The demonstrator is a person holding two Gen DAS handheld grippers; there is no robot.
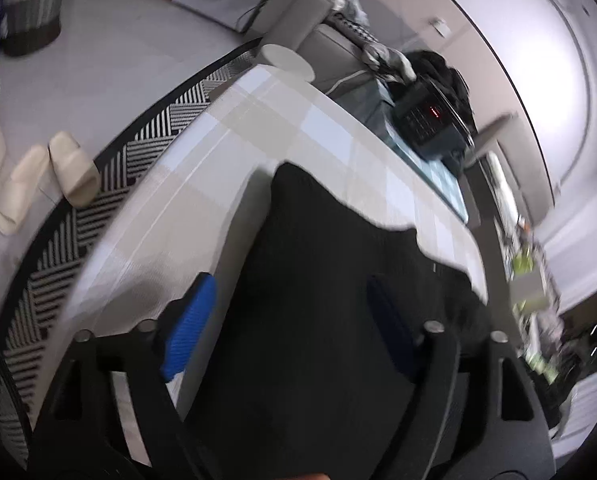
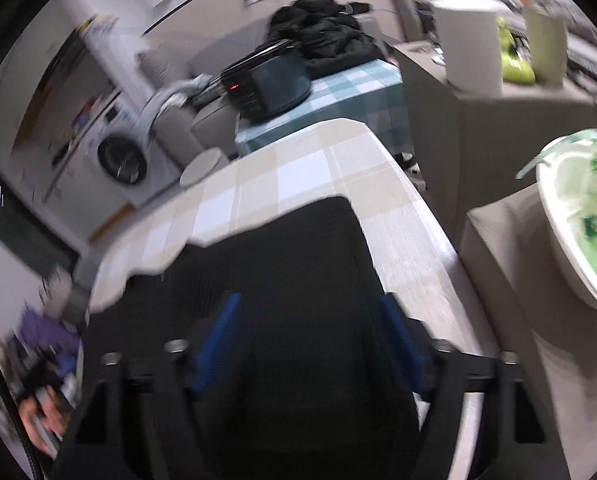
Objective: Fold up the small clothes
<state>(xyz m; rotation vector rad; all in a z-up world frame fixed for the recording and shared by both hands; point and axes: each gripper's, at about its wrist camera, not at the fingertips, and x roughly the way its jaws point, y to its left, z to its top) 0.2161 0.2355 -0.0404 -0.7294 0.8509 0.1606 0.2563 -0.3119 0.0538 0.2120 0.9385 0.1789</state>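
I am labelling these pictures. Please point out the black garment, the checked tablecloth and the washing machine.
black garment point(image 1: 318, 280): left wrist view, middle of the cloth.
checked tablecloth point(image 2: 298, 168): right wrist view, bare part beyond the garment.
washing machine point(image 2: 122, 160): right wrist view, round door.

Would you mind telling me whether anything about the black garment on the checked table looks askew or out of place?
Slightly. The black garment lies flat on the checked table, but its far edge runs wavy and stepped, not straight, so the fold looks uneven. Both the left gripper and the right gripper are open above it. Nothing looks spilled or damaged.
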